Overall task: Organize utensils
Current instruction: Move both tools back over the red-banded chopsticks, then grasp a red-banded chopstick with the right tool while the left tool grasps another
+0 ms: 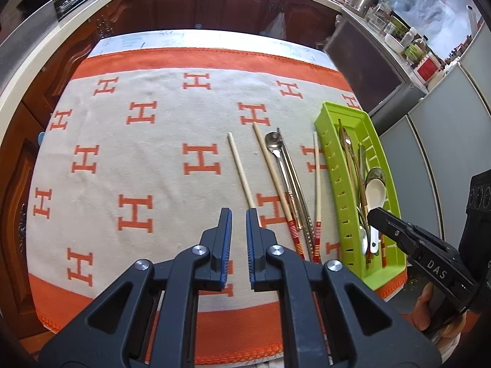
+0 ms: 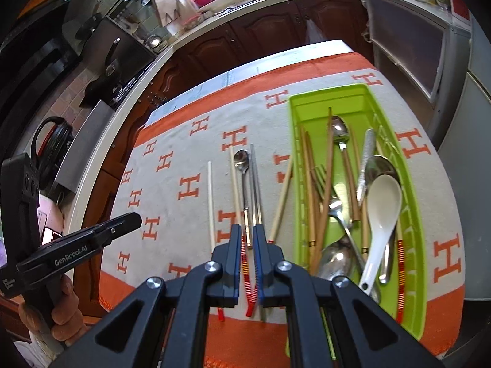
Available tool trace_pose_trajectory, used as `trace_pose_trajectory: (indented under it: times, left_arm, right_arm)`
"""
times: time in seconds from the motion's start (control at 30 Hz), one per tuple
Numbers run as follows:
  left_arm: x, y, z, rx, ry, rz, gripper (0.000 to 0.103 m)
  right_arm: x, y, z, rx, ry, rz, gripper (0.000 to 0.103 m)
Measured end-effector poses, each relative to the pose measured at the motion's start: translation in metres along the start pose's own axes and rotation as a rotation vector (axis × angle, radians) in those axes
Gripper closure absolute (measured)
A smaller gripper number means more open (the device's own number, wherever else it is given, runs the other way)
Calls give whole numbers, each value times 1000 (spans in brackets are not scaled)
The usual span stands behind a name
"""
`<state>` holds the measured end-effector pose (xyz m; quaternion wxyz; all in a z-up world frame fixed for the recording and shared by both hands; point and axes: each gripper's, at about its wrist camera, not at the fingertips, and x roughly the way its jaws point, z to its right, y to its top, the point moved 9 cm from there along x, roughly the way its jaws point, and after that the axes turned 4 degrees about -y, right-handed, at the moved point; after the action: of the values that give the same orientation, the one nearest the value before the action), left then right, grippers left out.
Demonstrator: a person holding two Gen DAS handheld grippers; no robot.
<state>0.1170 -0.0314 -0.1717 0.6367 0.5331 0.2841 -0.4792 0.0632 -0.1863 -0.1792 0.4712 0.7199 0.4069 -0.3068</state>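
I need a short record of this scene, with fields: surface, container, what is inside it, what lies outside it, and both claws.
surface: cloth with orange H marks
container: green tray
inside: white spoon, metal spoons, fork, chopsticks
outside: steel spoon, pale chopsticks, metal chopsticks, left of tray
left claw: shut, empty, above cloth
right claw: shut, empty

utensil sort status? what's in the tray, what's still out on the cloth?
Done: green tray already holds a white ladle spoon, metal spoons, a fork and wooden chopsticks. In hand: nothing; left hand-held gripper and right hand-held gripper are shut and empty. Left: pale chopsticks, a metal spoon and metal chopsticks on the cloth.
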Motion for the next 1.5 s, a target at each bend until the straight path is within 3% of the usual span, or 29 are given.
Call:
trace_pose_trajectory:
  times: [0.2, 0.33, 1.0, 1.37, 1.5]
  left_arm:
    - [1, -2, -10, 2, 13, -1, 94]
    - [11, -7, -14, -9, 30, -7, 72]
    - [64, -27, -40, -26, 48, -100, 71]
    - [77, -25, -28, -23, 19, -124, 71]
    - [80, -24, -18, -17, 11, -132, 71]
  right_arm:
    - [14, -7, -15, -42, -17, -35, 96]
    - [33, -20, -20, -68, -39, -83, 96]
    - [85, -45, -22, -131, -155, -201, 90]
    - [88, -46, -30, -245, -212, -143, 91]
    - [87, -45, -27, -254, -221, -128, 97]
